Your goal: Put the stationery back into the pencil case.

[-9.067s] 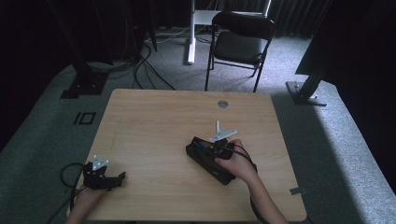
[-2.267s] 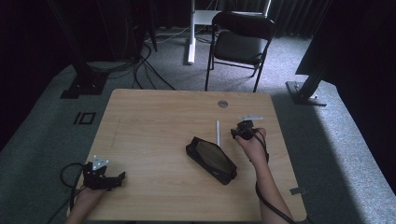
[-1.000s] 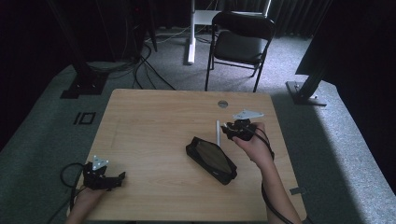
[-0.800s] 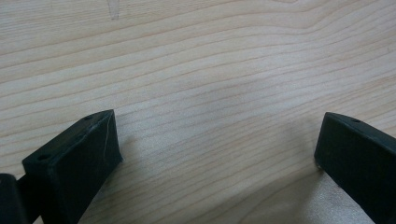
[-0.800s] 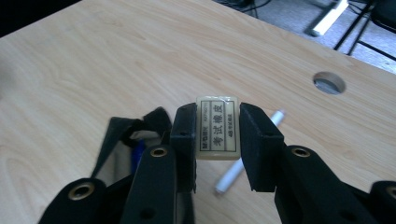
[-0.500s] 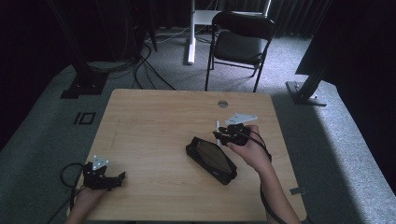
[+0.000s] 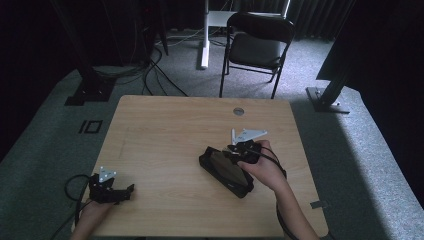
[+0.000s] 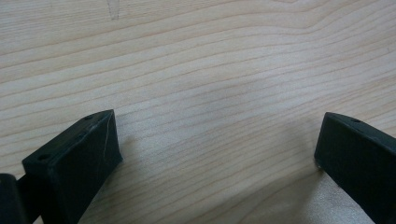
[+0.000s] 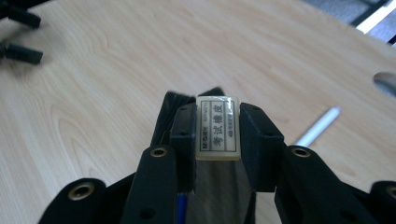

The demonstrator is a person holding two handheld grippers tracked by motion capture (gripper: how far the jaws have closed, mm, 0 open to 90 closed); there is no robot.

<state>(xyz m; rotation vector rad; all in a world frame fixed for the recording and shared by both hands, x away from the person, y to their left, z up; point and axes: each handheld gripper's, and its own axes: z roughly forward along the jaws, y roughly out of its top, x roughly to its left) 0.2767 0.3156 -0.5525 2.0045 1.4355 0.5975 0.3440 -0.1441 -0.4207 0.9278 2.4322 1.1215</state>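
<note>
Eraser [image 9: 217, 128] sits clamped between the right gripper's [image 9: 217, 135] jaws above the open black case [image 7: 226, 169]; a white pen [image 9: 318, 126] lies beside it, the left gripper [image 8: 217, 154] rests wide open near the table [image 7: 165, 130] corner

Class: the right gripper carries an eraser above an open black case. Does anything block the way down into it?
Nothing visible does. The right gripper holds the eraser over the black case; the white pen lies aside on the table.

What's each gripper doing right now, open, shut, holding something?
Left gripper: open, nothing between its jaws, above bare table.
Right gripper: shut on a white eraser, over the black pencil case.
</note>
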